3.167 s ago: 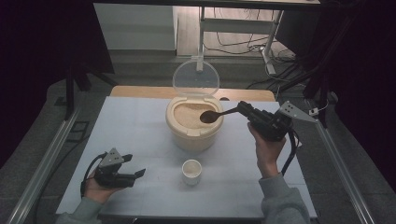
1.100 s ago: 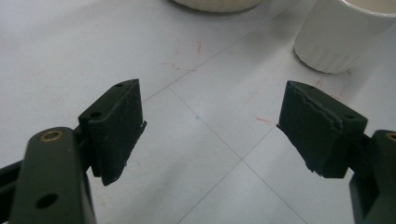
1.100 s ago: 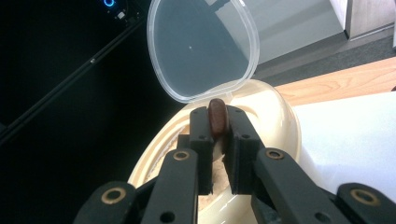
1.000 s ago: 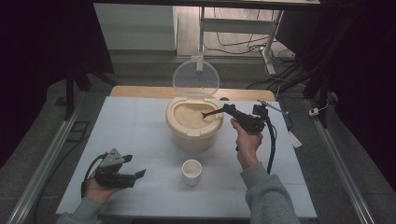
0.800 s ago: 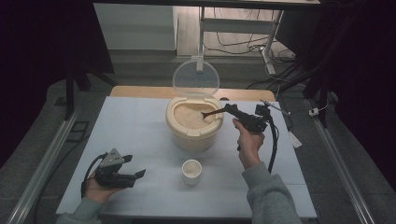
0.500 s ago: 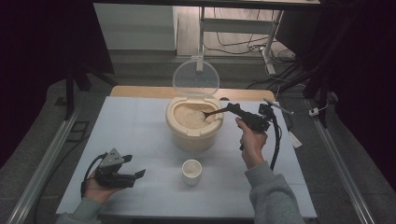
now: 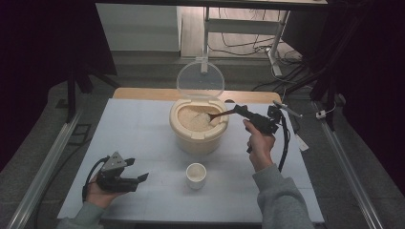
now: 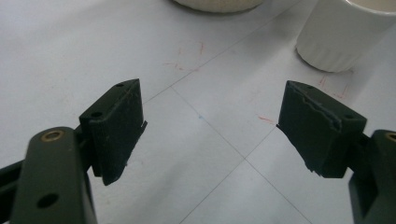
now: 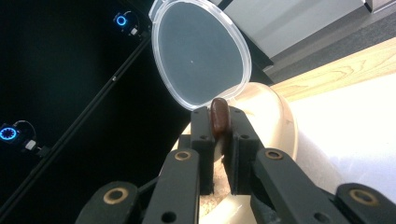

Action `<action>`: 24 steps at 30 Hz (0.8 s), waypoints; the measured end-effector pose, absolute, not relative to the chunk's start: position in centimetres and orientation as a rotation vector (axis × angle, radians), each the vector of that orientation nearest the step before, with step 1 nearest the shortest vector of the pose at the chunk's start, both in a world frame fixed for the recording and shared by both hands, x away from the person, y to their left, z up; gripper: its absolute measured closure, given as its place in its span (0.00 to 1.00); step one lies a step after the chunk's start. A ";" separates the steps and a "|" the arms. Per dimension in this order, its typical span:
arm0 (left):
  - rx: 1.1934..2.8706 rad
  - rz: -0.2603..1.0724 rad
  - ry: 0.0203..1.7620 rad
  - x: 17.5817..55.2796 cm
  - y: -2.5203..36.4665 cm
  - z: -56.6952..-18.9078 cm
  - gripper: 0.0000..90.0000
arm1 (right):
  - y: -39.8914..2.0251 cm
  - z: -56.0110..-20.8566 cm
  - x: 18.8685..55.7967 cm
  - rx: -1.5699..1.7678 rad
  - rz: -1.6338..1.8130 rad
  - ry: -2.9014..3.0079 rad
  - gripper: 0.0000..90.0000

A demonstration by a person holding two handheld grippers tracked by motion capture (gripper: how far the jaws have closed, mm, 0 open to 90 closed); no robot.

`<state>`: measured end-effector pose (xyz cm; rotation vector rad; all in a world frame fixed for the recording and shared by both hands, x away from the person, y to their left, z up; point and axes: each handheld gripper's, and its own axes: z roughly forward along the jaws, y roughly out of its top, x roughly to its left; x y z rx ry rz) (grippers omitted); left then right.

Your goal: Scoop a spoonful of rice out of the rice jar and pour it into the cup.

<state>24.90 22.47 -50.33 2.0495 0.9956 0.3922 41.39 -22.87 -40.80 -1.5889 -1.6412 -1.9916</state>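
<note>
- The brown spoon (image 7: 220,114) is above the open tub (image 7: 198,125) of rice (image 7: 193,119), near the far middle of the desk (image 7: 143,138); its bowl end lies at the rice, towards the right part of the tub's mouth, and its handle goes out over the right rim
- In the right claw view the end of the spoon handle (image 9: 219,116) stands up between the two black jaws, which are pressed together on it
- The right claw (image 7: 243,111) is therefore closed tight on the spoon; it is held by the person's right hand (image 7: 259,143) just to the right of the tub, and a black cable hangs down beside this hand
- The tub is cream coloured and round; its clear lid (image 7: 200,80) stands upright behind it, hinged at the far rim
- A small white cup (image 7: 196,175) stands on the desk in front of the tub, nearer to the person, apart from the tub
- The left claw (image 7: 141,179) rests low at the near left part of the desk, in the person's left hand (image 7: 98,193), well apart from the tub
- In the left claw view its jaws stand wide apart with nothing between them, only the pale desk surface with thin lines; the white cup (image 8: 348,37) is seen beyond the right jaw
</note>
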 end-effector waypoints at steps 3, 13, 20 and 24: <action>2.049 0.393 0.996 24.9 22.5 -50.3 0.25 | -23.0 -40.8 41.4 -1.591 -1.992 -1.629 0.92; 2.054 0.398 0.996 24.9 22.4 -50.3 0.25 | -23.4 -40.8 41.4 -1.589 -1.996 -1.609 0.92; 2.054 0.398 0.996 24.9 22.5 -50.3 0.25 | -23.7 -40.8 41.5 -1.587 -1.999 -1.562 0.92; 2.054 0.399 0.996 24.9 22.5 -50.3 0.25 | -24.0 -40.8 41.6 -1.589 -1.994 -1.541 0.92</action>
